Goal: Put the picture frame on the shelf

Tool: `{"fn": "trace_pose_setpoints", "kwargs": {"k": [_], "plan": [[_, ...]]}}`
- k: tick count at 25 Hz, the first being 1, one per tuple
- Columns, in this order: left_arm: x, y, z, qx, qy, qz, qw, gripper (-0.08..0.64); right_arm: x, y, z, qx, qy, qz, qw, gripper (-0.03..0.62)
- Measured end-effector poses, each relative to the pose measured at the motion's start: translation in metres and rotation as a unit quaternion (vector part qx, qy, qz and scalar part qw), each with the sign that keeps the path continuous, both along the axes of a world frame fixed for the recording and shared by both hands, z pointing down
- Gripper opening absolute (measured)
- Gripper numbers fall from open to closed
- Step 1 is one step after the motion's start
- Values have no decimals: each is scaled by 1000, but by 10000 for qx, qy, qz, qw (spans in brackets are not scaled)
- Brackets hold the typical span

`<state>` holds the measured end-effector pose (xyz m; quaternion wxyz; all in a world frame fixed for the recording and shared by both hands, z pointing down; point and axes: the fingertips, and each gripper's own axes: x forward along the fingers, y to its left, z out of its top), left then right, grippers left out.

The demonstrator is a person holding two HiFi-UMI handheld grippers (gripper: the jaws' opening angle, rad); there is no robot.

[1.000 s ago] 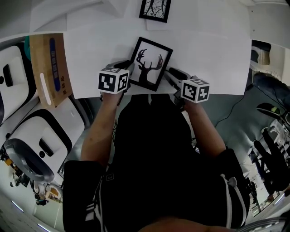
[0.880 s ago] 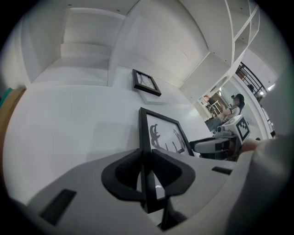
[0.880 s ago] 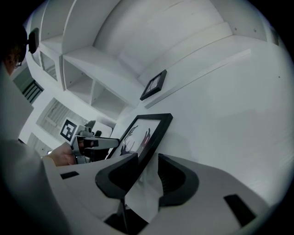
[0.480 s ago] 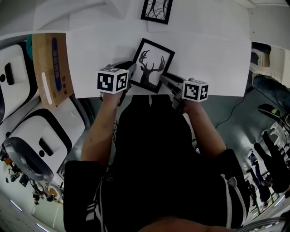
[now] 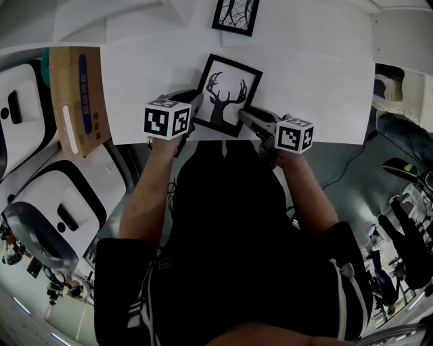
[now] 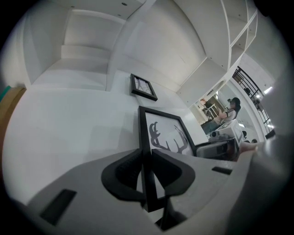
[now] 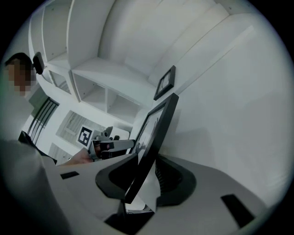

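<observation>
A black picture frame (image 5: 226, 94) with a dark antler print is held tilted over the white surface (image 5: 311, 74). My left gripper (image 5: 196, 108) is shut on its left edge and my right gripper (image 5: 245, 115) is shut on its lower right edge. In the left gripper view the frame (image 6: 167, 133) rises edge-on out of the pads of the left gripper (image 6: 146, 172), with the right gripper (image 6: 216, 149) on the far side. In the right gripper view the frame (image 7: 154, 133) stands between the pads of the right gripper (image 7: 142, 176), and the left gripper (image 7: 108, 144) shows beyond it.
A second small black frame (image 5: 235, 13) stands at the back of the surface, against the white wall. White shelf compartments (image 7: 105, 92) open to the left of it. A brown cardboard box (image 5: 78, 98) and white machines (image 5: 61, 203) sit at the left.
The frame has shifted slightly away from the person's body, with both grippers still shut on it. The right gripper has risen a little and turned.
</observation>
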<state>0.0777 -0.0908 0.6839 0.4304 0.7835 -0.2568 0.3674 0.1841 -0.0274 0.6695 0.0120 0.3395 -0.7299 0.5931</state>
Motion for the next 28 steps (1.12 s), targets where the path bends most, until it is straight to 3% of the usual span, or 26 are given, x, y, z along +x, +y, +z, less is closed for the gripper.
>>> {"fn": "trace_pose_setpoints", "kwargs": {"k": [4, 9, 14, 19, 28], "plan": [[-4, -3, -25, 242, 94, -27, 9997, 74, -2, -6, -34, 514, -322, -208, 9979, 118], [-10, -1, -73, 666, 236, -49, 9975, 72, -6, -5, -82, 1216, -365, -602, 9901, 110], [-11, 7, -126, 1136, 393, -76, 9927, 72, -8, 2, -137, 1918, -552, -954, 9752, 94], [-11, 18, -174, 1587, 615, -130, 9853, 71, -14, 19, -189, 2540, -913, -1375, 9530, 80], [0, 11, -222, 2140, 779, -328, 9732, 71, -1, 13, -222, 2881, -876, -1429, 9428, 78]]}}
